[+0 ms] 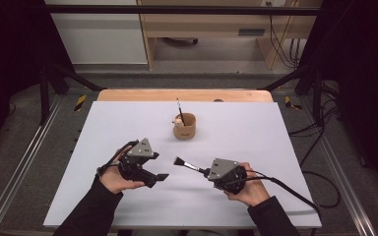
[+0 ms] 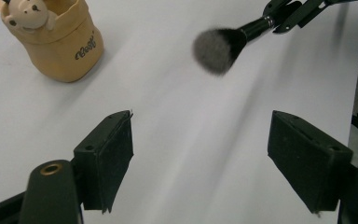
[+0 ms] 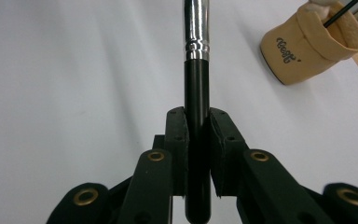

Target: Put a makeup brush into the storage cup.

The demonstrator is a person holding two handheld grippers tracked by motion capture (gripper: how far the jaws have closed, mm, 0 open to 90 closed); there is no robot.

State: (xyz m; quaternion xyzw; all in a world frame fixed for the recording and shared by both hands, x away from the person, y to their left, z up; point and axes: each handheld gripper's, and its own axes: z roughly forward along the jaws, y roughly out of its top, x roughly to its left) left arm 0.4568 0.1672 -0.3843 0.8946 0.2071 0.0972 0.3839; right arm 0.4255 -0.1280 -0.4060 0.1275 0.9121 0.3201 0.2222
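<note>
Grippers, two: we hold one in each hand at the bottom of the high view. Our left gripper [image 1: 160, 176] has its jaws spread wide with nothing between them; our right gripper [image 1: 203, 171] has its jaws pressed onto a brush handle.
Table, one: the white table [image 1: 256, 132] spans the middle of the high view.
Cup, one: the tan holder [image 1: 185, 126] stands above centre in the high view, with a small bear figure on its rim and one thin dark stick leaning inside. We cannot make out its cursive label.
Brush, one: the makeup brush [image 1: 184, 163] has its dark bristle head pointing left, between both grippers, and a silver ferrule.
</note>
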